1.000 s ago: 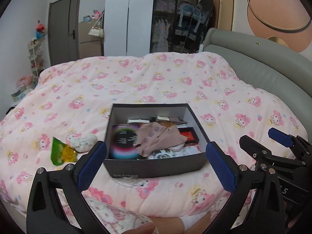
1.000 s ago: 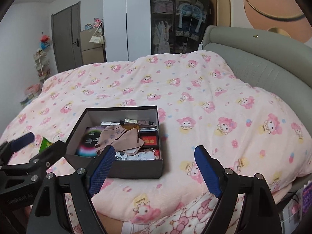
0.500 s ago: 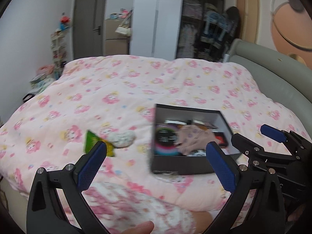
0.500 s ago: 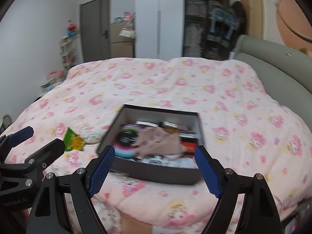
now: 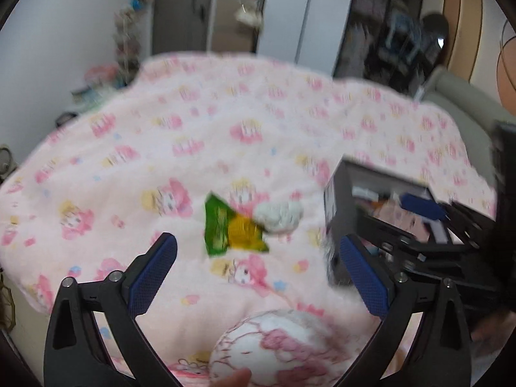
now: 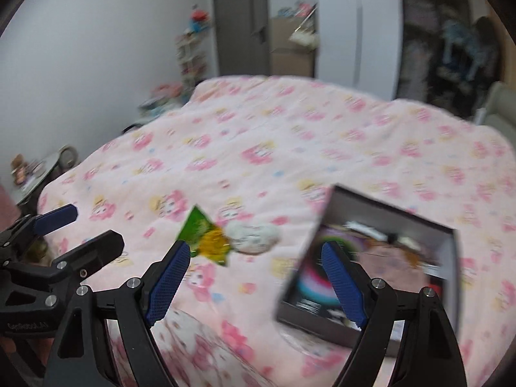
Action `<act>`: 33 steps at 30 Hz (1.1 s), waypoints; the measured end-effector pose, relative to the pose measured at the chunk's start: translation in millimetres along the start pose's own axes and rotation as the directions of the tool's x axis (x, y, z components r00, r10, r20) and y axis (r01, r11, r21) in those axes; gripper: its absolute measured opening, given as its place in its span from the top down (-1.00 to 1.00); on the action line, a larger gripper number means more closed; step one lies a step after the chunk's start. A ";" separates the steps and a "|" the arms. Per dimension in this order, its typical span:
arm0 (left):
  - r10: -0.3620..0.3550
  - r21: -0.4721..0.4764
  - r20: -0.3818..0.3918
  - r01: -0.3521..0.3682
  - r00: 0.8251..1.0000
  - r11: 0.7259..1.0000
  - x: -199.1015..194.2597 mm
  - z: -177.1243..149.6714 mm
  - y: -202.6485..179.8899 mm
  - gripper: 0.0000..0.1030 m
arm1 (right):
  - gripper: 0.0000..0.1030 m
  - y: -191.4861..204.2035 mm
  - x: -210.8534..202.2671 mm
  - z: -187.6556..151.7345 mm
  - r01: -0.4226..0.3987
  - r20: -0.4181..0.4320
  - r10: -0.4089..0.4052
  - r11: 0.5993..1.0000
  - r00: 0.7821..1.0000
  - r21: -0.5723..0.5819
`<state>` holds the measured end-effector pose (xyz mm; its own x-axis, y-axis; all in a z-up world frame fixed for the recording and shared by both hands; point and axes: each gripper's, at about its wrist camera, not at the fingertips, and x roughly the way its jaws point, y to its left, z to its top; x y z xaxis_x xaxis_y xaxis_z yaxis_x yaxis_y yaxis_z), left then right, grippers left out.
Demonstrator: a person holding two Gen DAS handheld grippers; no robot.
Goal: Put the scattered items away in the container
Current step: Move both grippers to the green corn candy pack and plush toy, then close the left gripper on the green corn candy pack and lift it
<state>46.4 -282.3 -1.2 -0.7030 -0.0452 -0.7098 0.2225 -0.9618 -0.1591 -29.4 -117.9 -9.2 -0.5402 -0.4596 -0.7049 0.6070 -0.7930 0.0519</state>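
Only one marking close to legible: pale embossed lettering on the black body of the left tool (image 6: 54,222), low at the left edge of the right wrist view, seen mirrored and too blurred to spell out. Printing on the green snack packet (image 5: 230,230) smeared by motion, unreadable. Small white print on the dark box (image 6: 383,277) front likewise unreadable in both views.

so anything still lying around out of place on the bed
Yes. A green and yellow packet and a small white plush lie touching each other on the pink duvet, left of the dark box, not in it. Both tools are open and empty.
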 end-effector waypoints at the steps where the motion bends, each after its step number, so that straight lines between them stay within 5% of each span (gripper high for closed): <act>1: 0.011 -0.009 -0.026 -0.011 1.000 1.000 13.3 -0.9 7.4 -0.82 | -0.60 1.9 16.3 0.6 -0.004 -0.038 0.004 1.000 0.999 0.000; 7: -0.019 -0.148 -0.150 -0.003 0.989 0.989 91.7 -12.3 57.6 -0.44 | -0.52 1.2 112.7 -6.6 -0.131 -0.227 0.150 0.986 0.962 0.098; 13: -0.102 -0.301 -0.228 0.029 0.968 0.953 161.4 -16.9 99.7 0.07 | -0.09 4.2 173.6 -9.5 -0.140 -0.316 0.187 0.976 0.930 0.165; 16: -0.190 -0.343 -0.263 0.093 0.946 0.935 188.3 -16.5 109.7 0.07 | -0.03 5.8 199.1 -11.9 -0.161 -0.358 0.224 0.967 0.906 0.197; 21: -0.182 -0.362 -0.301 0.065 0.936 0.930 224.4 -14.9 114.2 0.07 | -0.03 1.1 232.2 -15.4 -0.128 -0.412 0.216 0.965 0.885 0.231; 23: -0.174 -0.362 -0.317 0.051 0.932 0.931 233.8 -16.4 113.7 0.08 | -0.05 -1.2 241.1 -17.5 -0.134 -0.419 0.233 0.958 0.878 0.254; 25: -0.122 -0.336 -0.328 0.005 0.937 0.942 235.1 -19.0 109.2 0.75 | -0.06 -1.0 245.6 -16.6 -0.154 -0.411 0.253 0.954 0.876 0.258; 28: -0.143 -0.349 -0.319 0.024 0.937 0.937 225.4 -20.6 105.9 0.88 | 0.02 4.2 245.6 -10.7 -0.212 -0.408 0.299 0.946 0.862 0.245; 29: -0.155 -0.354 -0.316 0.035 0.936 0.935 220.0 -21.1 105.4 0.90 | 0.23 6.4 242.9 -8.4 -0.236 -0.406 0.318 0.942 0.857 0.240; 33: -0.142 -0.293 -0.349 0.036 0.926 0.956 195.2 -27.4 95.1 0.92 | 0.25 15.4 223.9 -6.9 -0.308 -0.397 0.379 0.923 0.836 0.231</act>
<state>-51.2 -375.2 -173.7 -0.4473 0.1887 -0.8742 0.3848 -0.8418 -0.3785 -137.1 -230.2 -171.1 0.0101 -0.5258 -0.8505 0.5917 -0.6825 0.4290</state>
